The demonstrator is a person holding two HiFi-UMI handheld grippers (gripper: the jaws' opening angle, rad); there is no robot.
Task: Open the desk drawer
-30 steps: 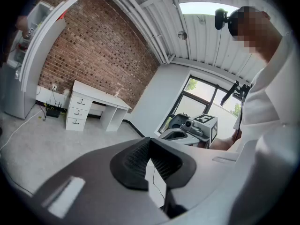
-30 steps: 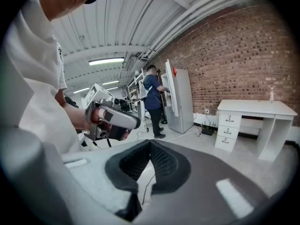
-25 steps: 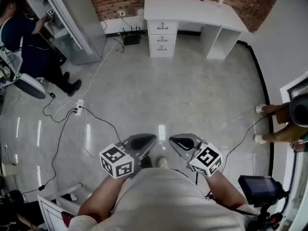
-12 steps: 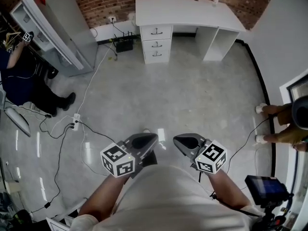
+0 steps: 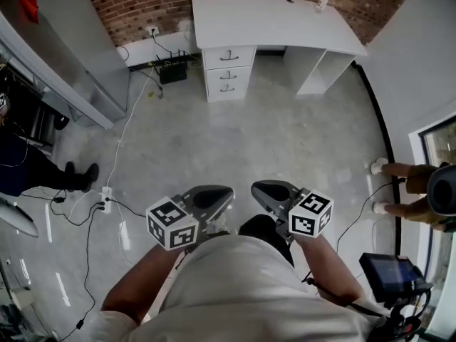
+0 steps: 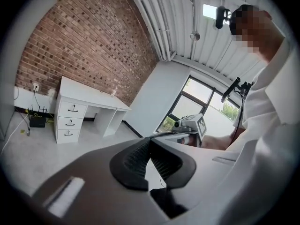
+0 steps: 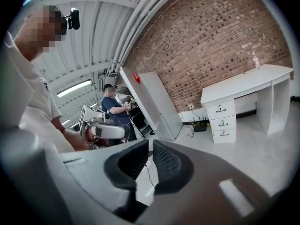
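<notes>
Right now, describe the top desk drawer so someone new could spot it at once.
Against the red brick wall stands a white desk; under its left end in the head view sits a stack of three drawers. The top drawer is the one directly beneath the desktop, shut, with two alike below.

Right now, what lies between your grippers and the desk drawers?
Only bare grey floor, as the head view shows, between the left gripper, right gripper and the desk drawers; a white cable runs off to the left.
</notes>
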